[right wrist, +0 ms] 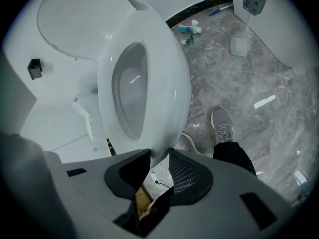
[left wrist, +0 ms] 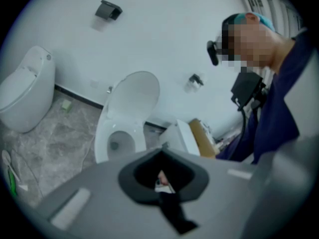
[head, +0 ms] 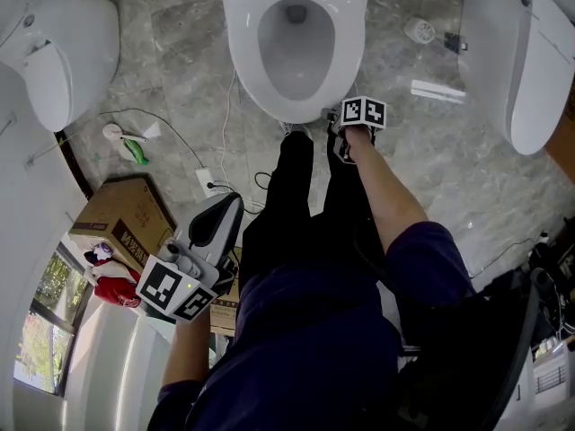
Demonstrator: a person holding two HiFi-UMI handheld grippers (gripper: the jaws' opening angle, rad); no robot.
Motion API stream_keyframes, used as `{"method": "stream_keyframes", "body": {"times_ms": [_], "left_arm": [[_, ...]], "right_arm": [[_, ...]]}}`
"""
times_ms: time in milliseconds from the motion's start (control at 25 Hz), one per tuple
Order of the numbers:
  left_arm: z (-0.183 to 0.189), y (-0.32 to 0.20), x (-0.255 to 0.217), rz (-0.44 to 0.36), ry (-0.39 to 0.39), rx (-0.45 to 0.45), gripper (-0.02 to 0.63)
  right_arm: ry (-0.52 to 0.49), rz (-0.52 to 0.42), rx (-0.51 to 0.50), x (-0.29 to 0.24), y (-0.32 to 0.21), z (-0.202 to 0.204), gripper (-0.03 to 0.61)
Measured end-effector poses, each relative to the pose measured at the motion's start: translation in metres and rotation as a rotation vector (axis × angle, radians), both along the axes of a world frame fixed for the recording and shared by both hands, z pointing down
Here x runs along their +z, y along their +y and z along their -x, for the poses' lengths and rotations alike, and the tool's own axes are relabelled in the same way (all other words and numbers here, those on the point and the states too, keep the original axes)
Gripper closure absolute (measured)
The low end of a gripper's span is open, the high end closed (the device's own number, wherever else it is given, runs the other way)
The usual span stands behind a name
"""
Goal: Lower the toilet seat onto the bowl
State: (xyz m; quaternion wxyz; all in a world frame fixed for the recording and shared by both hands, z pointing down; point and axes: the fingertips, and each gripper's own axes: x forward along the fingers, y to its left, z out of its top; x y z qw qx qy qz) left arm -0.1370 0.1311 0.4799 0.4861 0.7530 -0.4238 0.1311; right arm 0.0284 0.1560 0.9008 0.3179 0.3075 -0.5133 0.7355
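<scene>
**Item:** white oval plastic toilet seat (head: 244, 48), at 12 o'clock in the head view. It lies down over the white ceramic bowl (head: 296, 39); full contact with the rim cannot be told.
**White lid** (right wrist: 75, 19): raised behind the seat.
**Right gripper** (right wrist: 158, 156): at the seat's 5 o'clock edge, jaws narrowed onto the front rim, pads against it.
**Left gripper** (head: 230, 203): at 7 o'clock, well apart from the toilet, jaw tips together, nothing between them.
</scene>
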Motion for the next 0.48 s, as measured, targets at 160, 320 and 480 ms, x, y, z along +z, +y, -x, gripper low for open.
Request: {"method": "stream_keyframes", "body": {"times_ms": [160, 320, 480], "left_arm": [[0.003, -0.003, 0.001, 0.001, 0.001, 0.001, 0.611], [0.007, -0.006, 0.001, 0.002, 0.003, -0.002, 0.611], [0.013, -0.007, 0.004, 0.005, 0.009, -0.008, 0.611]], "right_arm": [[0.033, 0.005, -0.014, 0.004, 0.001, 0.0, 0.47], [0.056, 0.011, -0.027, 0.008, 0.002, -0.002, 0.484], [0.068, 0.006, -0.036, 0.009, 0.0, -0.002, 0.485]]}}
